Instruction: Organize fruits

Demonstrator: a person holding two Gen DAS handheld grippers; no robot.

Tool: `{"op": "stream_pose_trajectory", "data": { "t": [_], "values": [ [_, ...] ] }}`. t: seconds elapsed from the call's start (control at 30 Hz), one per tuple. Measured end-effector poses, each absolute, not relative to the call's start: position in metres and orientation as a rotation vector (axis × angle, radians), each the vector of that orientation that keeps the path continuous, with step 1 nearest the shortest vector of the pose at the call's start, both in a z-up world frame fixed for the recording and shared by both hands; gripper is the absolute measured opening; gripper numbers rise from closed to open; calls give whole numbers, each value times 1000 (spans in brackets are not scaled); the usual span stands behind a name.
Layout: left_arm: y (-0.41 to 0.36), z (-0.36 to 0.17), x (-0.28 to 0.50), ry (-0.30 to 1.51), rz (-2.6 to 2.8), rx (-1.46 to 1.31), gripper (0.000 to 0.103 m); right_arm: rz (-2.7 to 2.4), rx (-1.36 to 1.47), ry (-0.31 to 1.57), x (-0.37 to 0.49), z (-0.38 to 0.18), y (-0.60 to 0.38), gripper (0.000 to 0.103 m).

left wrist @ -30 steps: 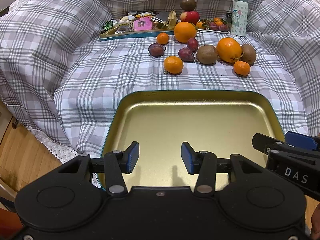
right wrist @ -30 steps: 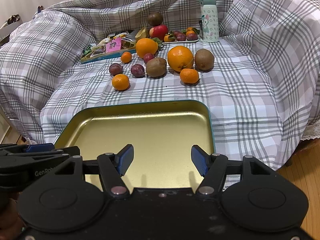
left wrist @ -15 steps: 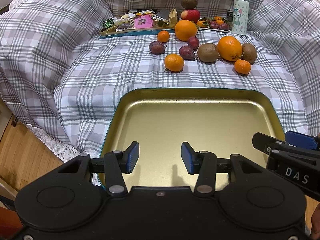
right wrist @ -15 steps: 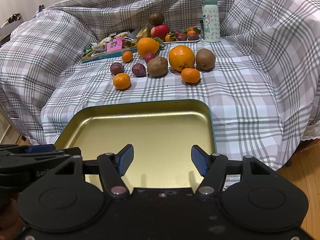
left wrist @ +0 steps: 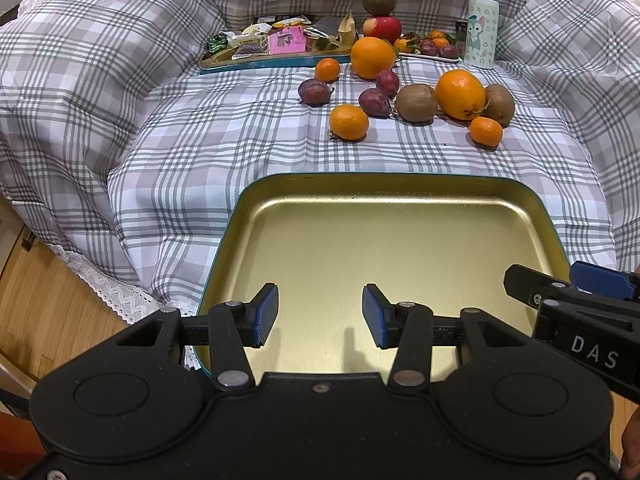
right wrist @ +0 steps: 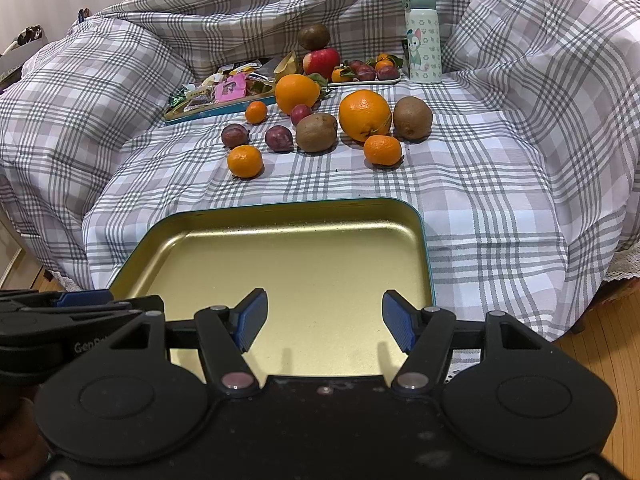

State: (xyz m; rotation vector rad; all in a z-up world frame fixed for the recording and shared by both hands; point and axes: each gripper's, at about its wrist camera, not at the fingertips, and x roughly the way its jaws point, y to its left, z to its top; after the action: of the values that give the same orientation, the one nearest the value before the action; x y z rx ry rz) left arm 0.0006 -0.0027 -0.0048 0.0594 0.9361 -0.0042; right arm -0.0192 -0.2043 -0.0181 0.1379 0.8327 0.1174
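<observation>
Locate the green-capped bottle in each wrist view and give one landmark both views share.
Left wrist: the bottle stands at the upper right, on the checked cloth behind the loose fruit.
Right wrist: the bottle stands top centre-right, just right of the small fruit plate.
Shared landmark: the red apple with a kiwi on top, left of the bottle in both.
</observation>
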Motion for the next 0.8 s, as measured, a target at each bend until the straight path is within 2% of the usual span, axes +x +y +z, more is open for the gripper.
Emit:
{"op": "stream_pose_trajectory", "data": {
  "t": [0.8],
  "values": [
    [-3, -9, 0, 943, -4, 56, 54, 118, 137, 834, -19, -18, -204, 67]
  ]
}}
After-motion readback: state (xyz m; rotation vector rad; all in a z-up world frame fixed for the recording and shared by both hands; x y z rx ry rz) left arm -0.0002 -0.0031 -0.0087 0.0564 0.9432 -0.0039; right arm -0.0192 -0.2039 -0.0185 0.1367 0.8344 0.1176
